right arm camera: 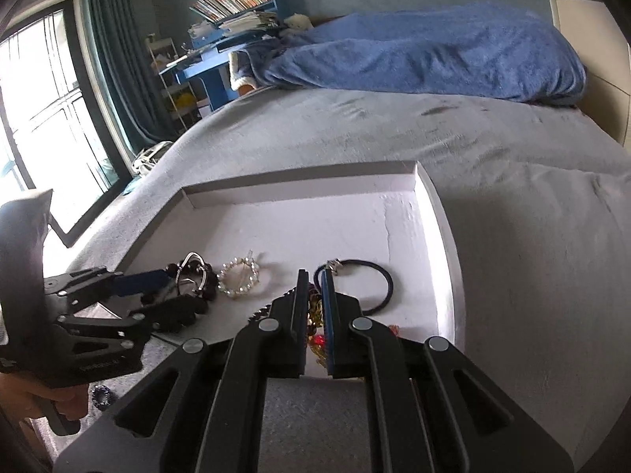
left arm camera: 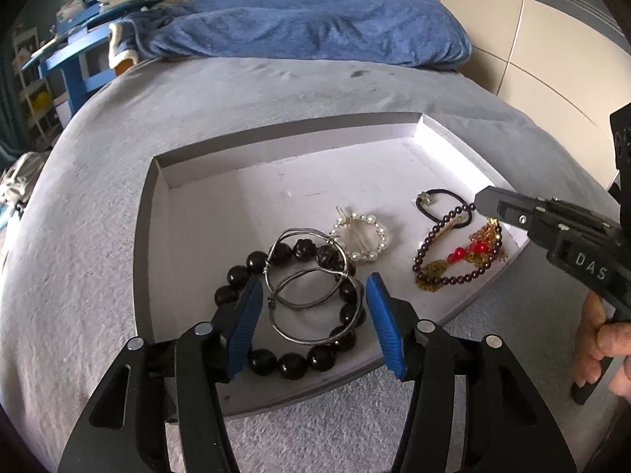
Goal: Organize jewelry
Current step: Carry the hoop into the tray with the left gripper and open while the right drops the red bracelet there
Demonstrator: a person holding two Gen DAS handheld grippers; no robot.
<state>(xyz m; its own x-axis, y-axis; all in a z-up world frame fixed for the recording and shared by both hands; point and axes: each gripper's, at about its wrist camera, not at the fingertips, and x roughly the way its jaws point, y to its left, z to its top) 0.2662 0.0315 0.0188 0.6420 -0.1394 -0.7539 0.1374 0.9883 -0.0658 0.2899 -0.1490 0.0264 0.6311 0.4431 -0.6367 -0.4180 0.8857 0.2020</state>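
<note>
A shallow white tray point(left arm camera: 221, 213) lies on the grey bed and holds the jewelry. My left gripper point(left arm camera: 313, 289) is open, its blue pads either side of a black bead bracelet point(left arm camera: 260, 358) and two silver wire hoops point(left arm camera: 315, 303). A pearl ring brooch point(left arm camera: 361, 238) lies just beyond. At the tray's right lie a dark bead necklace with gold chain and red beads point(left arm camera: 457, 256) and a black hair tie point(left arm camera: 445, 205). My right gripper point(right arm camera: 314, 276) hangs over that chain pile point(right arm camera: 315, 311), jaws nearly together; whether they grip it is hidden. The hair tie point(right arm camera: 384, 276) lies beside it.
A blue blanket point(left arm camera: 307, 27) lies at the head of the bed. A blue shelf with books point(right arm camera: 232, 4) and a window point(right arm camera: 35, 110) stand to the left. A small dark beaded item point(right arm camera: 100, 394) lies off the tray near the left hand. The tray's far half point(right arm camera: 315, 220) is bare.
</note>
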